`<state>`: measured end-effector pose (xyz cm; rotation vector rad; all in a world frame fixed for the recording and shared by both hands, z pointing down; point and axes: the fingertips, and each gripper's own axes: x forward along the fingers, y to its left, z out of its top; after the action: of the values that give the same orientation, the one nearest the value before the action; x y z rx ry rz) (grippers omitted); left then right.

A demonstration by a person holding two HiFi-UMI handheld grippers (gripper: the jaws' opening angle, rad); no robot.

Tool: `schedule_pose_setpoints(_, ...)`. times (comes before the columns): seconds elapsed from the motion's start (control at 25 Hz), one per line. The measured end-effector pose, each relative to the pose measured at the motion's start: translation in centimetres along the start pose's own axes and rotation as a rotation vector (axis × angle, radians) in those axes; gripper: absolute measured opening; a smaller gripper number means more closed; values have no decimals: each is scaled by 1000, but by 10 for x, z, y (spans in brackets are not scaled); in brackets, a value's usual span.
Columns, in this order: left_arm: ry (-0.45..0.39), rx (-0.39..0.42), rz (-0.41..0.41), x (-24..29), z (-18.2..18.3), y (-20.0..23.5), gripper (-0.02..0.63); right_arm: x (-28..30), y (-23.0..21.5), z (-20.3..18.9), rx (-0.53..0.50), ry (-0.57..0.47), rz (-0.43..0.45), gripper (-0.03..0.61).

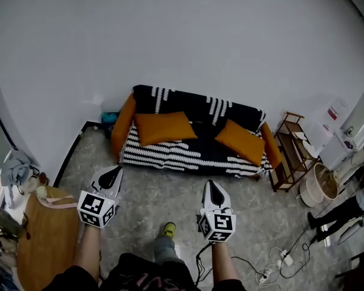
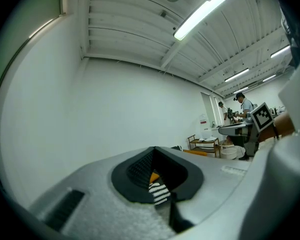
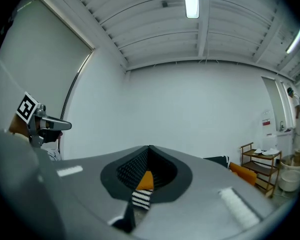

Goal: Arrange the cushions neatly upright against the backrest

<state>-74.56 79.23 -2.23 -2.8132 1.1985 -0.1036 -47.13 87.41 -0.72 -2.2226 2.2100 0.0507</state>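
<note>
Both claws are shut and empty: left claw (image 1: 111,174) and right claw (image 1: 213,190), low in the frame. At mid-frame, left cushion (image 1: 164,127) and right cushion (image 1: 241,140) lie slanted on the striped sofa (image 1: 170,154). This looks like the approach. Next: close in, open a claw, and stand each cushion against the backrest (image 1: 194,105).
</note>
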Motion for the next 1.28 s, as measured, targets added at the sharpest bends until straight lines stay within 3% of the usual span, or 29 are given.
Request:
schedule_pose_setpoints(0.4,64,-14,-15,104,-35,27,0,94,-44,-36,30,21,4,12)
schedule_pose_setpoints(0.68,103,-50,-40,223,-69,43,0,188,-103,-77,37,59,21,12)
schedule_pose_setpoints(0.92,127,-61,-5,325,-62,67,0,285,-156,-88,48,102,20,12)
schedule_pose_setpoints(1.28,150,-69,73,386,-52,95,0,372,-165,-83,96,71,168,12)
